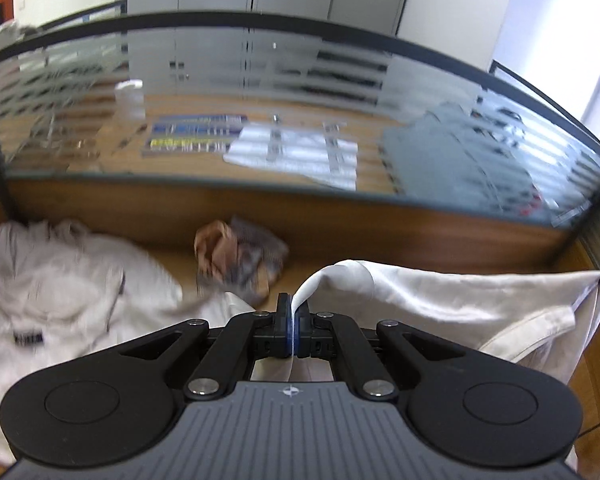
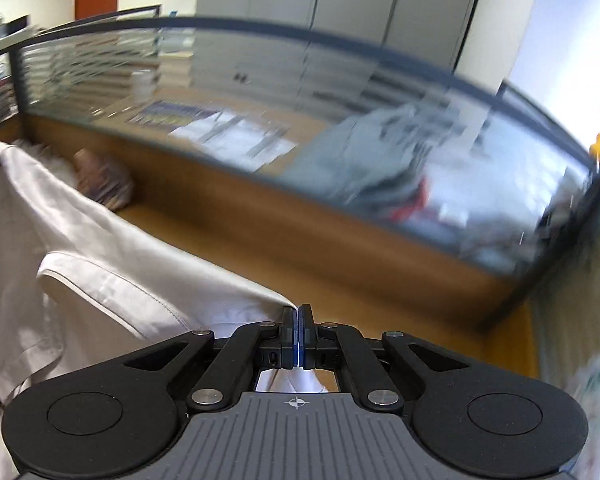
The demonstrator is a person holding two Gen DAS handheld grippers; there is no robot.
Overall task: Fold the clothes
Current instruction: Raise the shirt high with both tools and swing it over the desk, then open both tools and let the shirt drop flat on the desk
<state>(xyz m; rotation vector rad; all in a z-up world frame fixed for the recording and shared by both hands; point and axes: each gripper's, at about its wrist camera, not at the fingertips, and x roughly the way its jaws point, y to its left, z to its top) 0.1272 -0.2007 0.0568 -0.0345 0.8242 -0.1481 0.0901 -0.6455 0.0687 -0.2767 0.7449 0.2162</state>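
A cream white shirt (image 1: 460, 300) hangs stretched above the wooden desk, held at two points. My left gripper (image 1: 294, 310) is shut on one corner of it, with a white fold rising out of the jaws. The shirt (image 2: 112, 264) runs off to the left in the right wrist view, its collar or placket seam showing. My right gripper (image 2: 299, 318) is shut on the shirt's other corner. The far end of the cloth is pinched by the other gripper at each view's edge.
A white hooded garment (image 1: 60, 292) lies crumpled at the left of the desk (image 1: 172, 258). A brown patterned cloth (image 1: 240, 260) sits bunched against the wooden partition base. A striped glass partition (image 1: 300, 112) closes off the back, with papers and a grey garment behind it.
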